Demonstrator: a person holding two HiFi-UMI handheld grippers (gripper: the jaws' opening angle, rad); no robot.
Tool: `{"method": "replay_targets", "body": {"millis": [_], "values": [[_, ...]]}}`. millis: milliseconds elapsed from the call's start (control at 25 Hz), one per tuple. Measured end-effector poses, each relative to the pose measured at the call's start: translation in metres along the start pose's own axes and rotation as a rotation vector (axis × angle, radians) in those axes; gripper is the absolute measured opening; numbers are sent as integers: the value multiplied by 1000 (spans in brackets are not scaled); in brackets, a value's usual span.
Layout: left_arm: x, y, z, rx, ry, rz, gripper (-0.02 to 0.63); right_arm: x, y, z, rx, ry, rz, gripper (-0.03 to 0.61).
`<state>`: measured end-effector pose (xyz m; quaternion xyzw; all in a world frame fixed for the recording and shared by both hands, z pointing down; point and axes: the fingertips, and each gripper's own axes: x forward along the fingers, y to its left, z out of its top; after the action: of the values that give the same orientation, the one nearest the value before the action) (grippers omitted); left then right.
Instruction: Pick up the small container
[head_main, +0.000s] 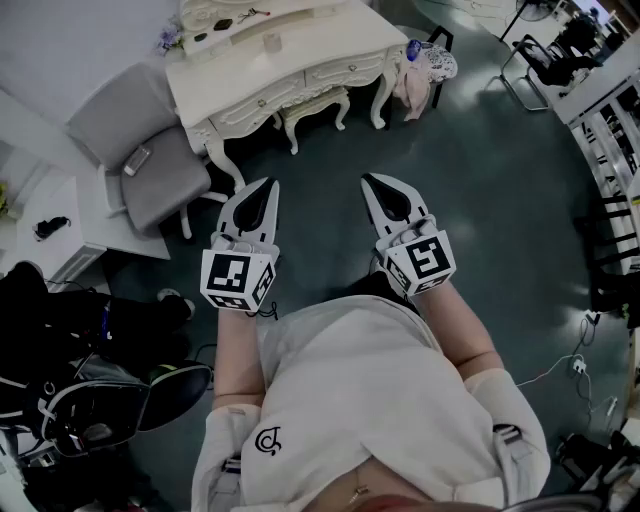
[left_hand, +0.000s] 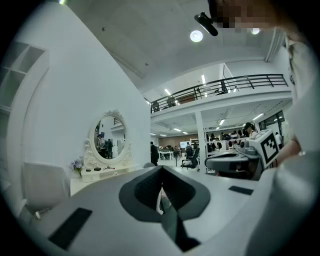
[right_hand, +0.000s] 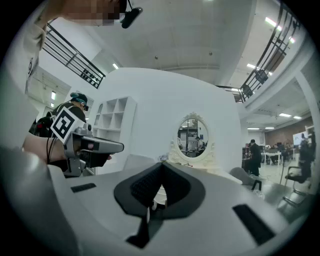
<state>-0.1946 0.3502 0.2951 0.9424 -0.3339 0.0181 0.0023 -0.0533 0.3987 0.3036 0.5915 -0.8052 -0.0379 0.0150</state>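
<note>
Head view: left gripper (head_main: 266, 192) and right gripper (head_main: 378, 190) are held side by side in front of the body, tips pointing at the far white table (head_main: 310, 55). Both are well apart from it, with dark floor between. Near the middle of the table top stands a small pale cylinder (head_main: 270, 41) — probably the small container, though it is too small to be sure. A few dark bits lie at the far left of the top. A grey chair (head_main: 140, 150) stands left of the table, and a stool (head_main: 315, 103) is tucked under its near edge.

Left gripper view: jaws pressed together at the tips, nothing between them. The oval mirror (left_hand: 111, 139) is ahead and to the left, above the table top. The container can't be made out here.

Right gripper view: jaws likewise closed and empty. The mirror sits just right of centre.

Judgement: the step in hand is the approach — nothing has been reached yet.
- Walk in square to the table, minding the stool.
- Commit one gripper and part its jaws before arriving, not over the container.
- Come in level and straddle the cylinder, then close on its middle.
- A shut tip nudging something that light would likely knock it over.
- Keep the idle gripper back from the clutter at the left.
</note>
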Motion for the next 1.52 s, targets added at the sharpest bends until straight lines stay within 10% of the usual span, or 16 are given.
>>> {"method": "replay_targets", "body": {"millis": [840, 1520], "values": [[28, 12, -8, -12, 21, 31, 12, 29, -22, -15, 65, 16, -3, 7], [250, 136, -15, -47, -4, 304, 12, 253, -210, -54, 64, 21, 205, 8]]}}
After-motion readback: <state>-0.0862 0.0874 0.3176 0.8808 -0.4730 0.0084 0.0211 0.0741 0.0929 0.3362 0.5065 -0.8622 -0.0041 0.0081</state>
